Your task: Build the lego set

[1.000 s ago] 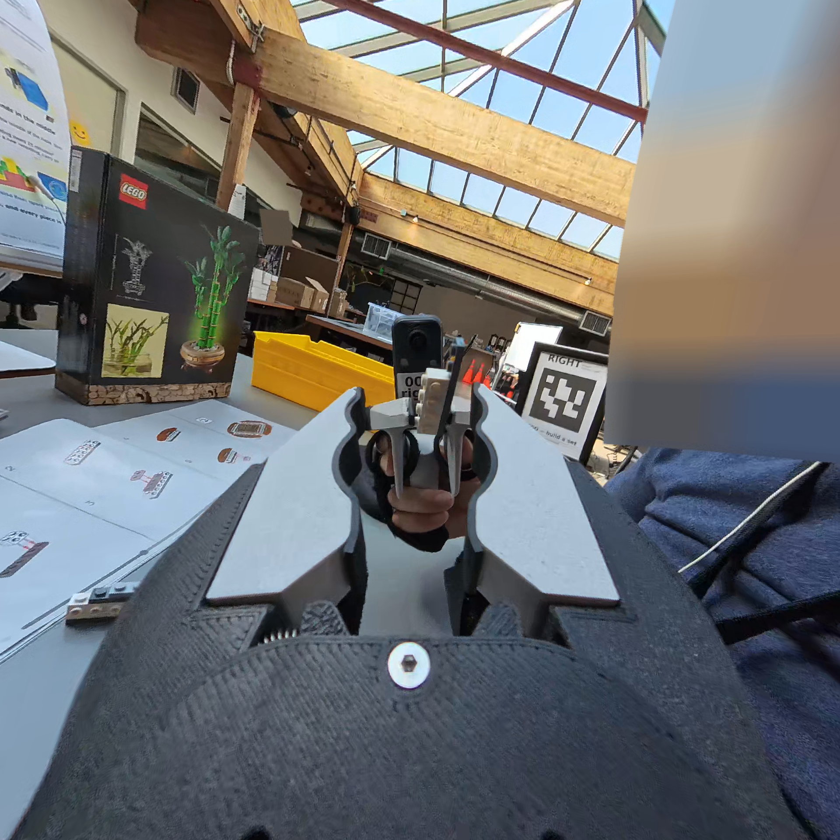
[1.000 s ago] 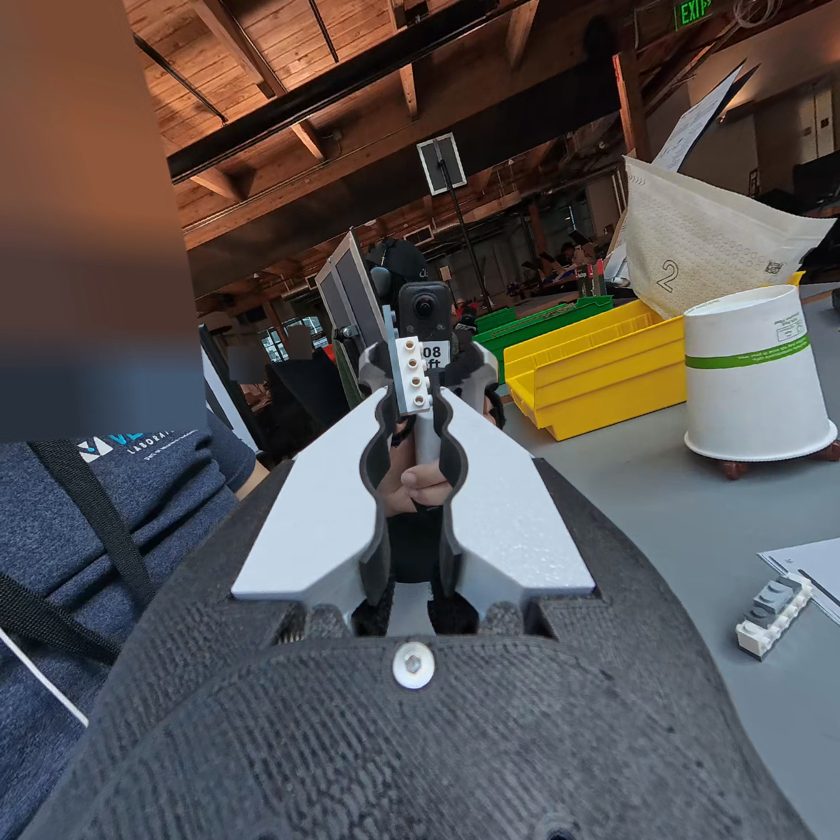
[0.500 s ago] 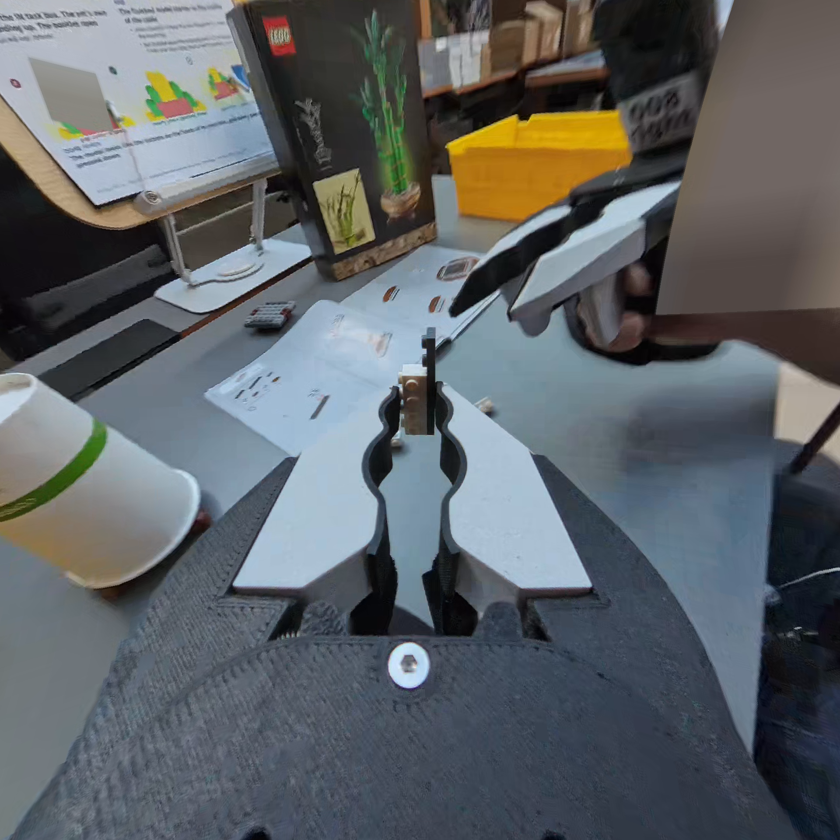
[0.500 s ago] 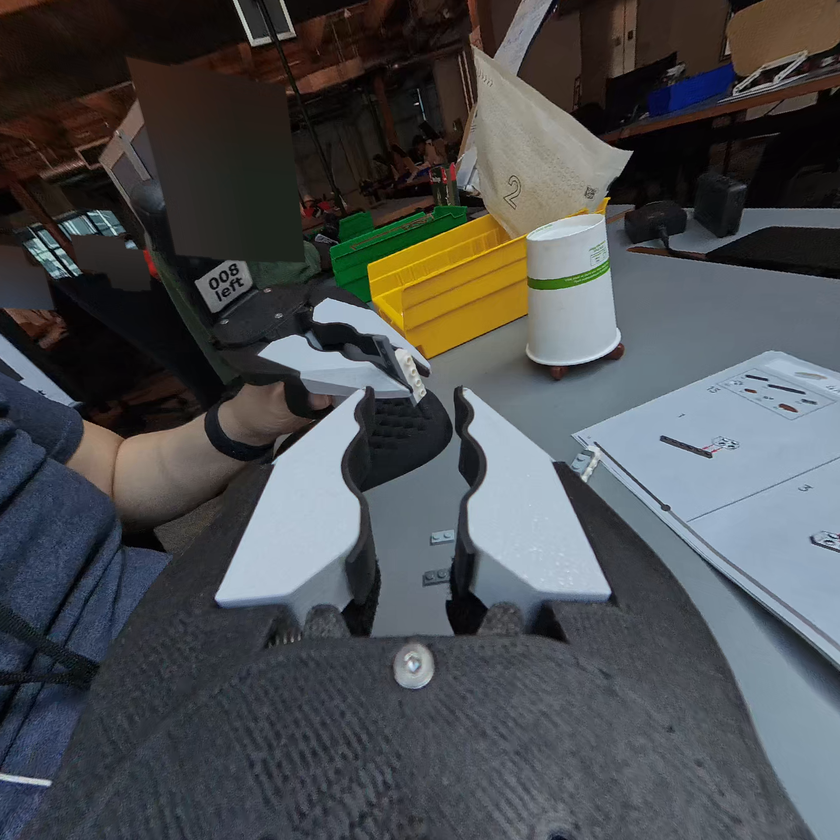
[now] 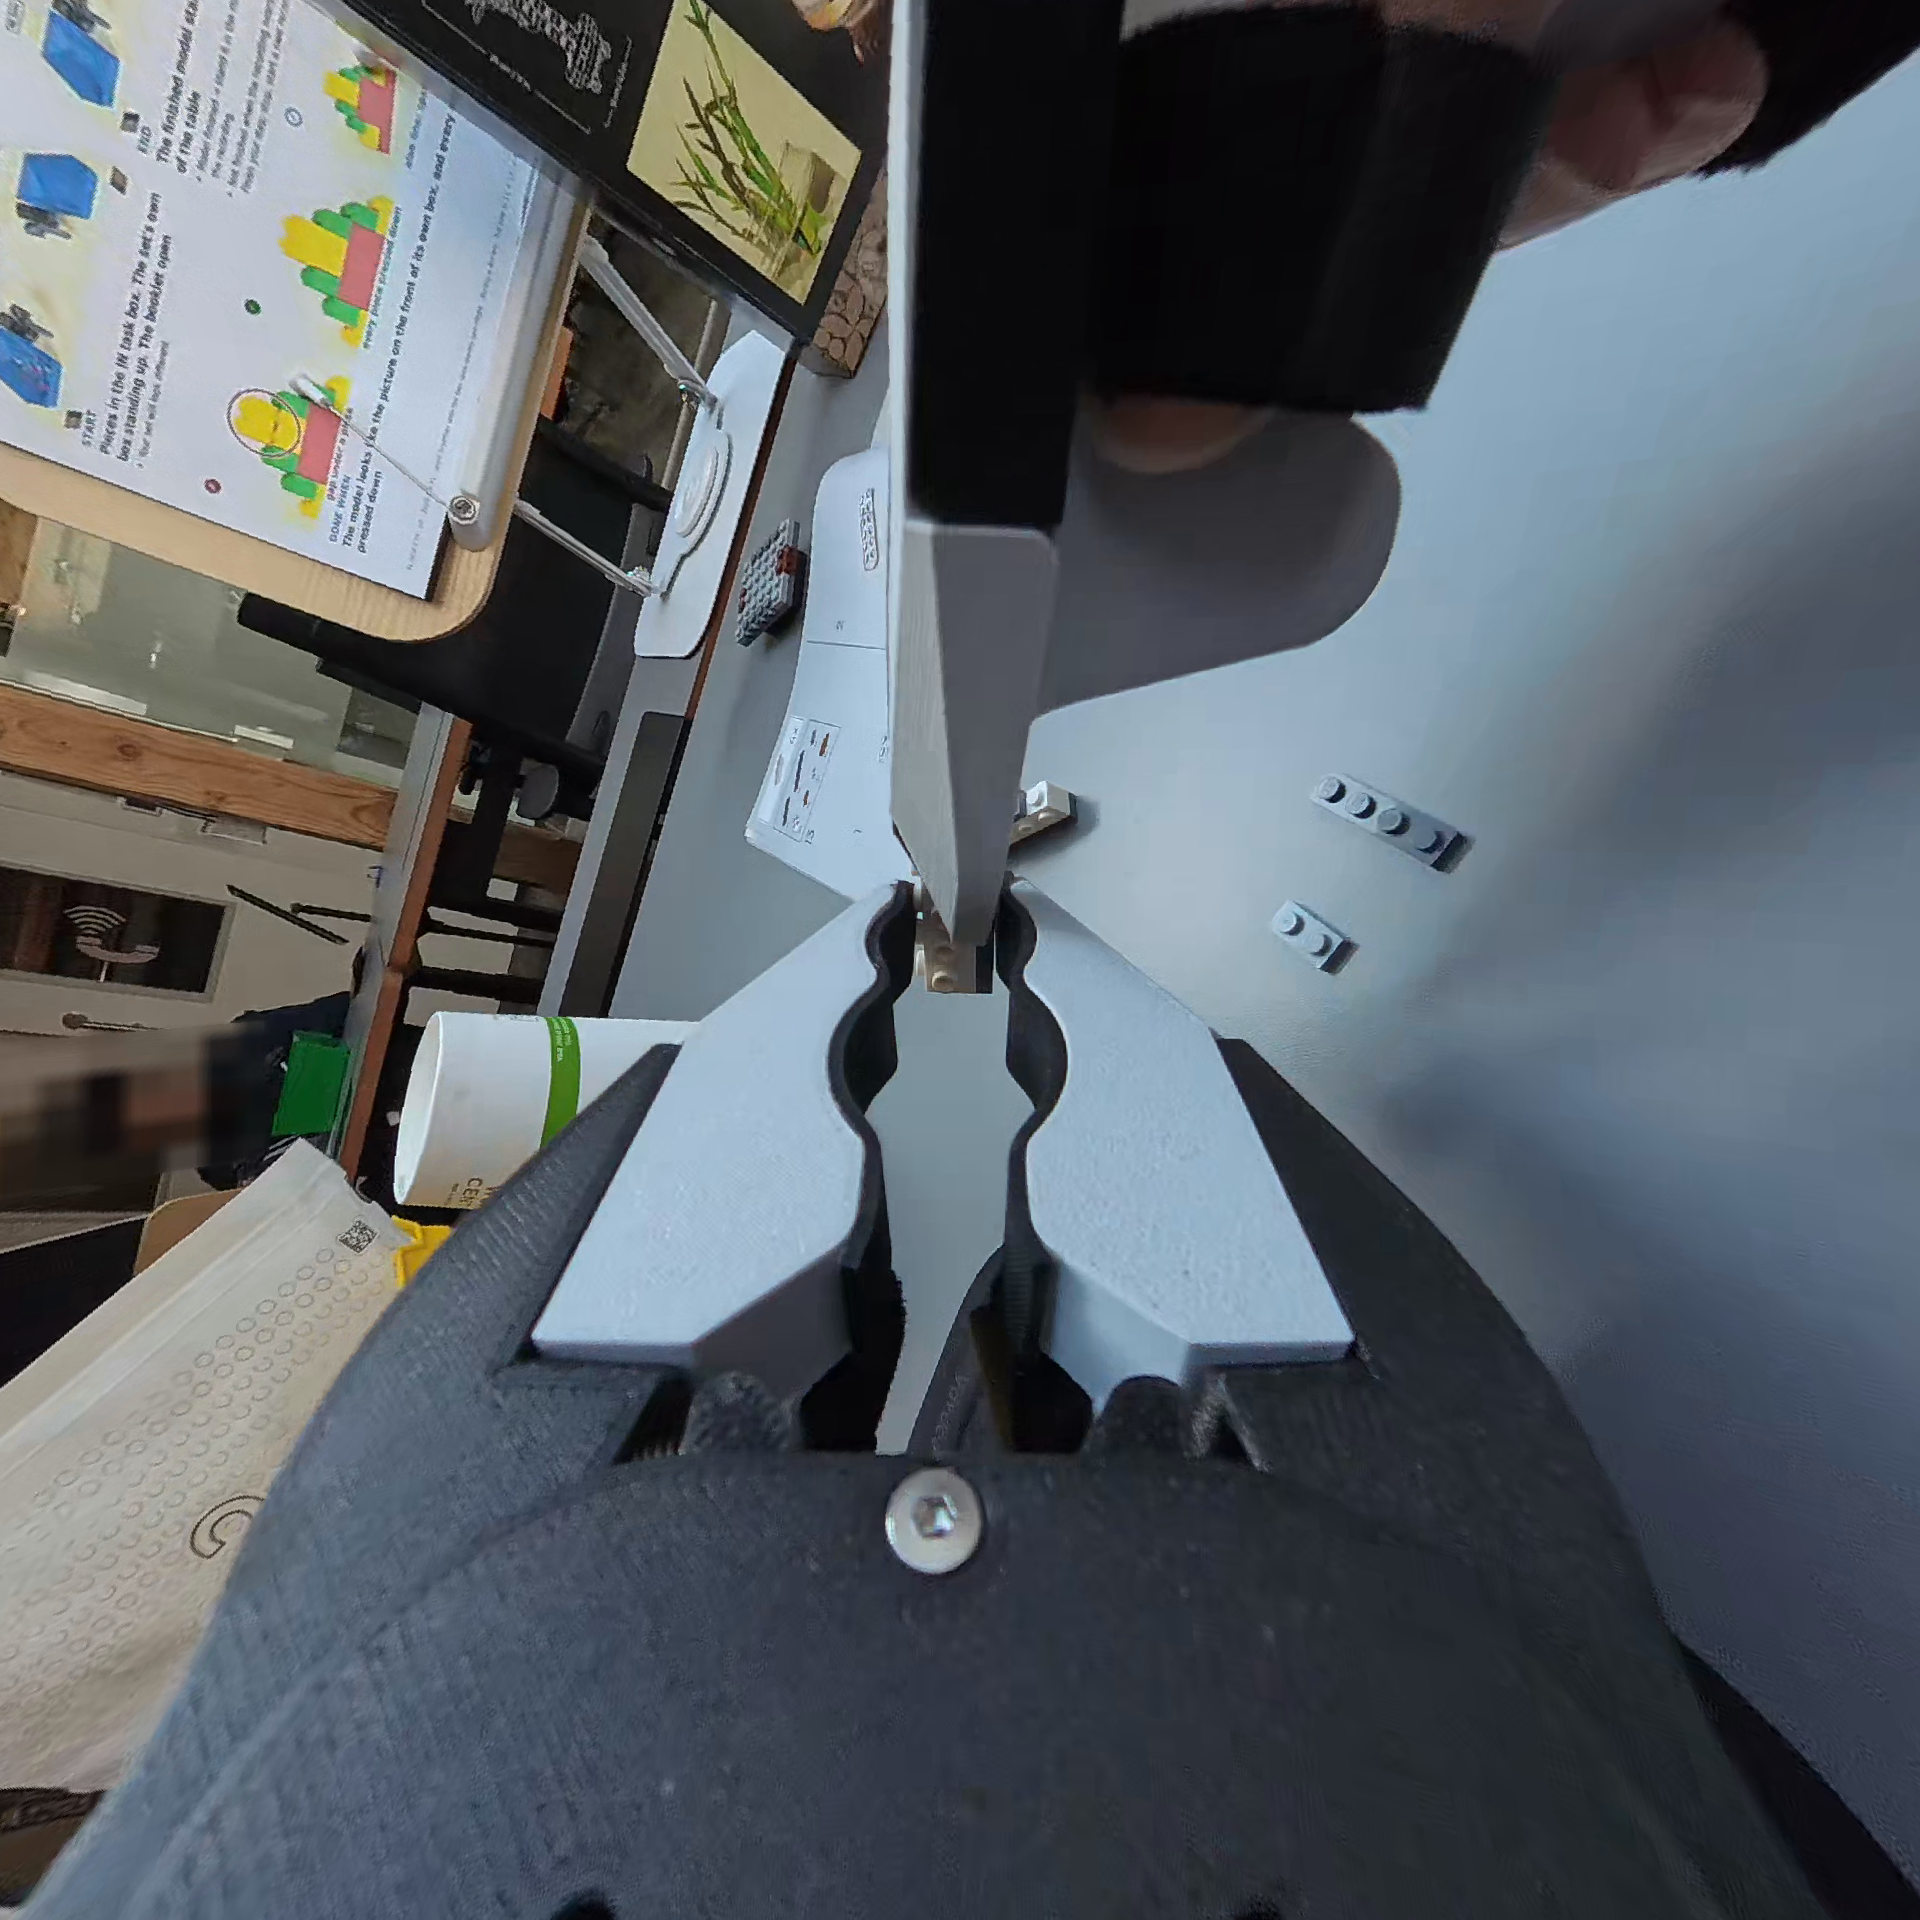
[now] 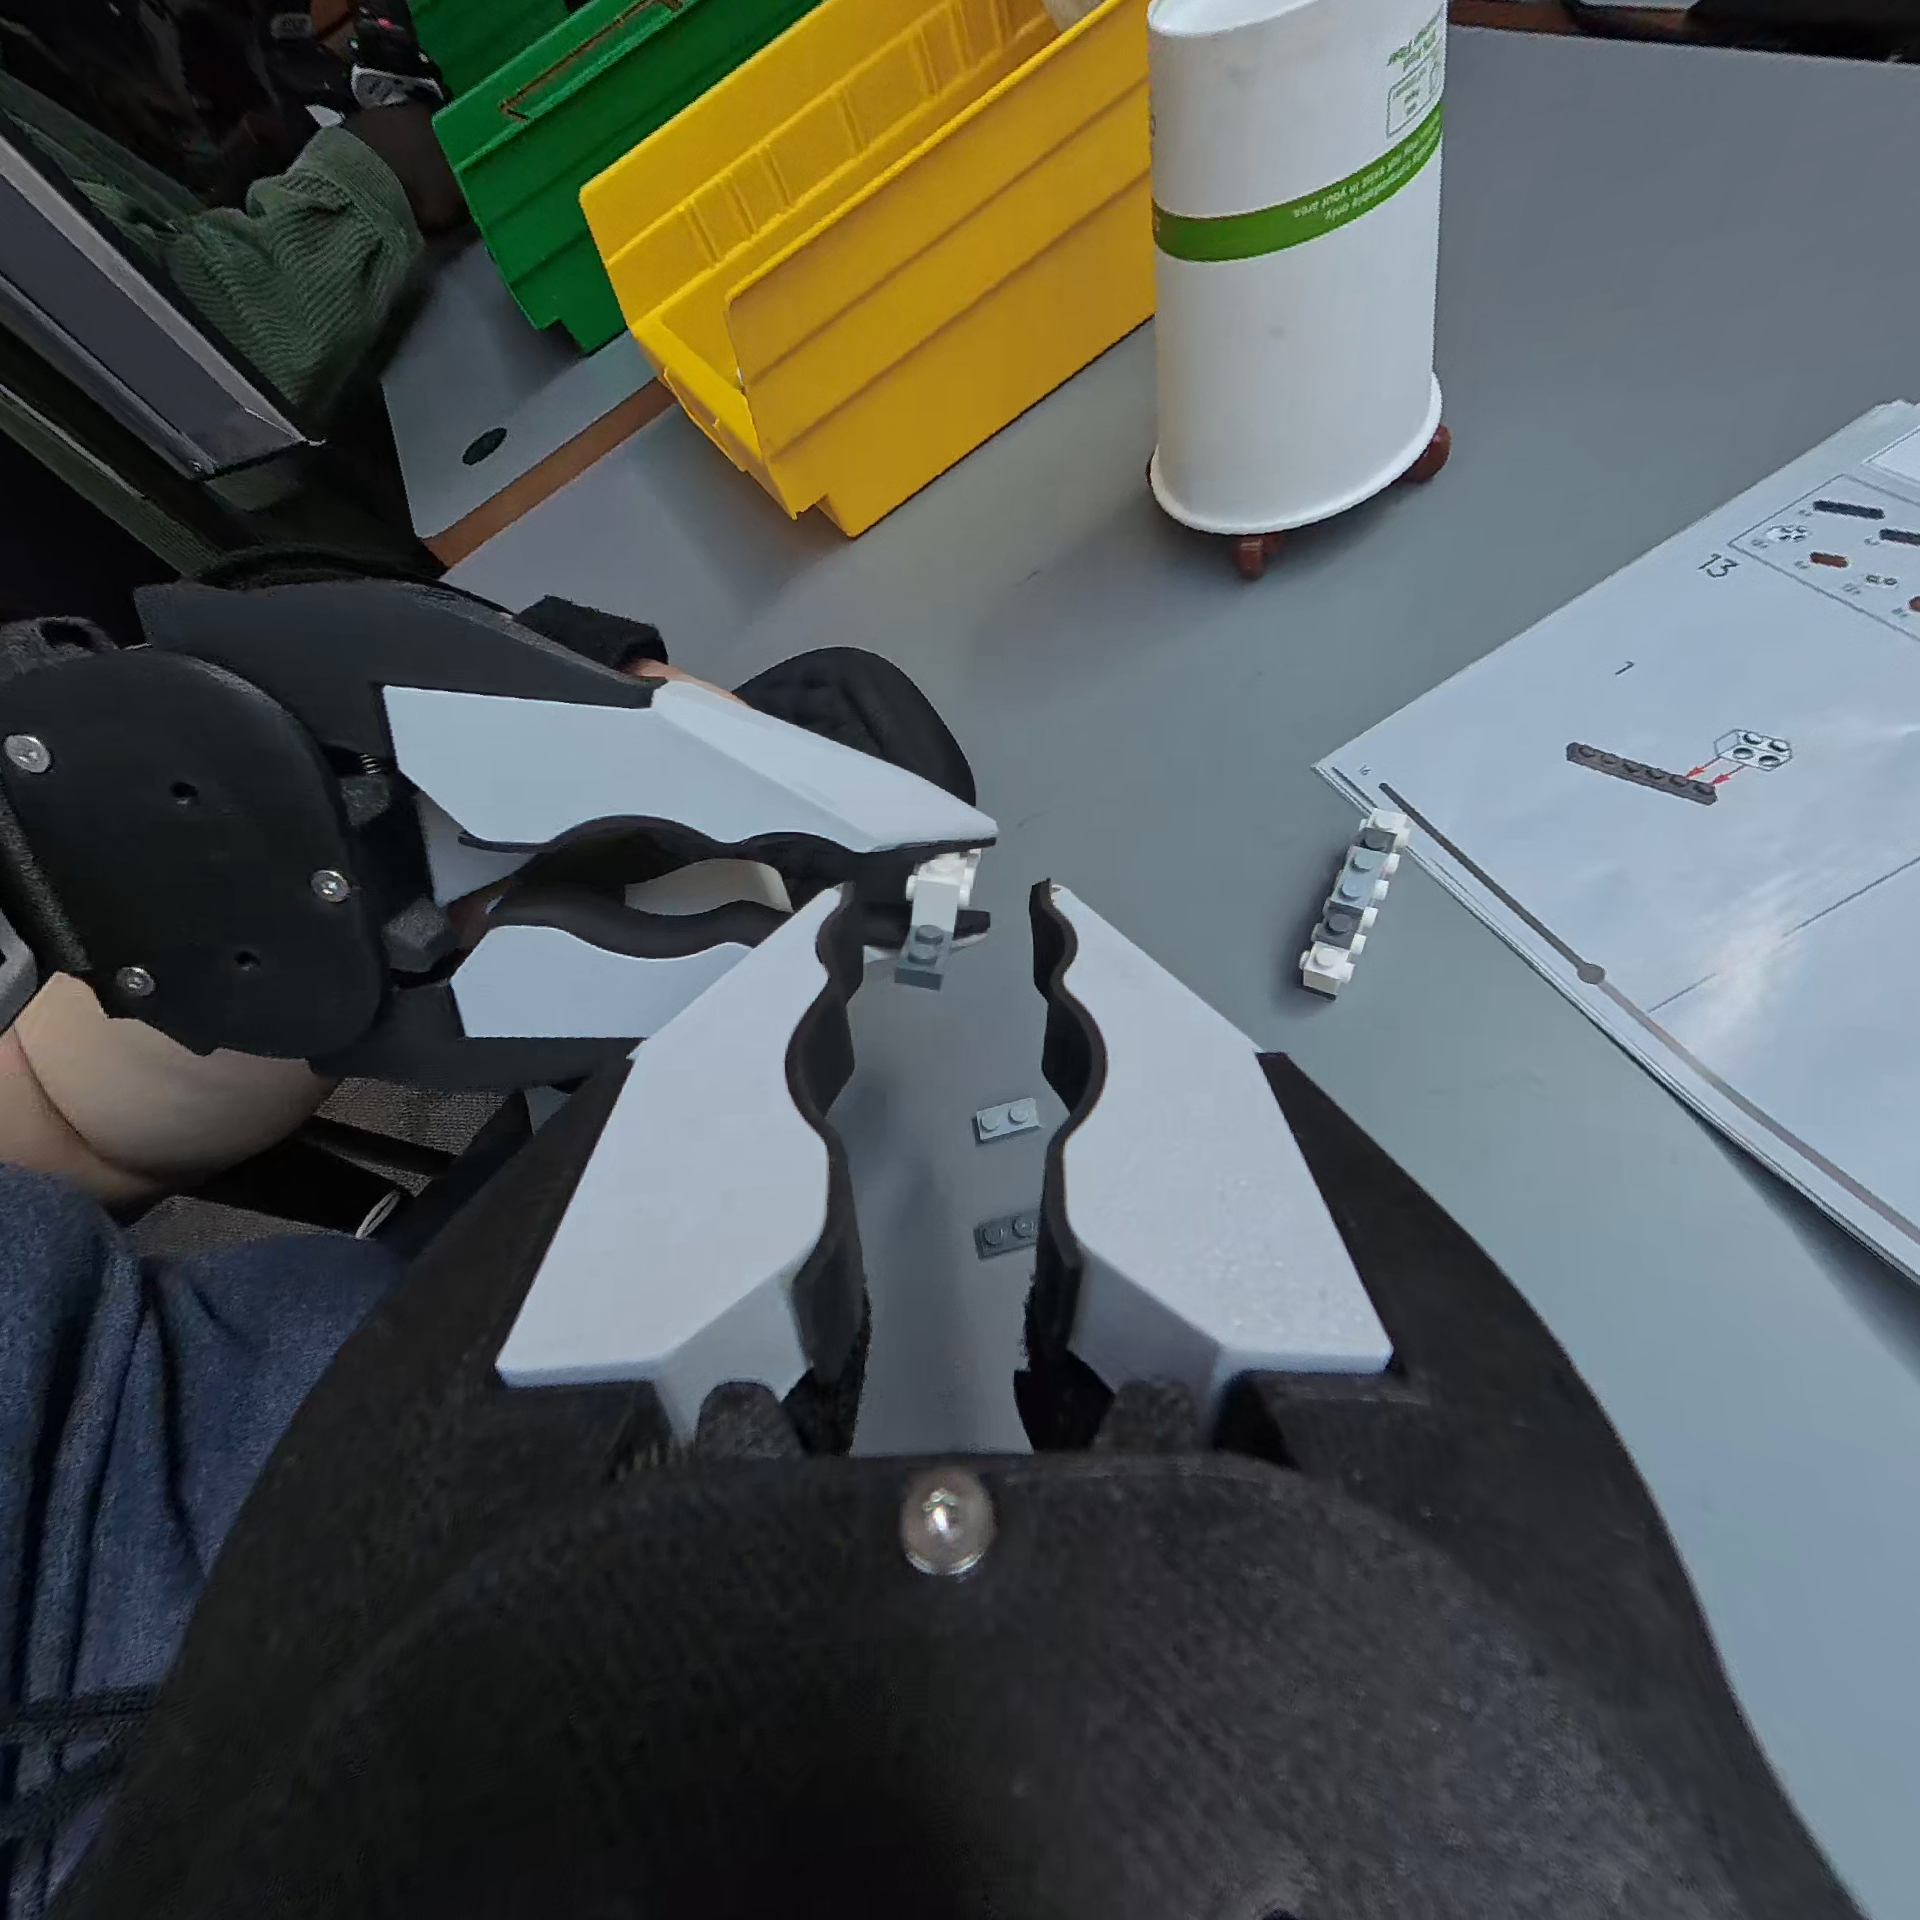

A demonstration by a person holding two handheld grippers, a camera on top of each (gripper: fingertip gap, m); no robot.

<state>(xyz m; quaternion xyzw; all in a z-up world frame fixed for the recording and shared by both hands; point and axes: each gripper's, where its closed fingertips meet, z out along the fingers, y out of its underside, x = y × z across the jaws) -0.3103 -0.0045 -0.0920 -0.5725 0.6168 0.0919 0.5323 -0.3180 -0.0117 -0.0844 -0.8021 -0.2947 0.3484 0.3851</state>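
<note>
My left gripper (image 5: pixel 951 935) is shut on a small white and grey brick assembly (image 5: pixel 948 964) and holds it above the grey table. In the right wrist view the left gripper (image 6: pixel 951 878) reaches in from the left with the assembly (image 6: pixel 938 914) at its tips. My right gripper (image 6: pixel 940 904) is open, its jaws standing on either side of the assembly. One of its fingers (image 5: pixel 966 727) comes down from the top of the left wrist view onto the assembly.
Two loose grey plates (image 6: pixel 1008 1120) (image 6: pixel 1003 1233) lie under the right gripper. A studded strip (image 6: pixel 1351 904) lies beside the open booklet (image 6: pixel 1662 883). An upturned paper cup (image 6: pixel 1299 291), a yellow bin (image 6: pixel 883 260) and a green bin (image 6: pixel 540 135) stand behind. The tips of both grippers are at nearly the same place.
The assembly passed from the right gripper to the left one. Both grippers came down toward the table, the left rolled sideways, and the open right gripper closed in around the assembly.
</note>
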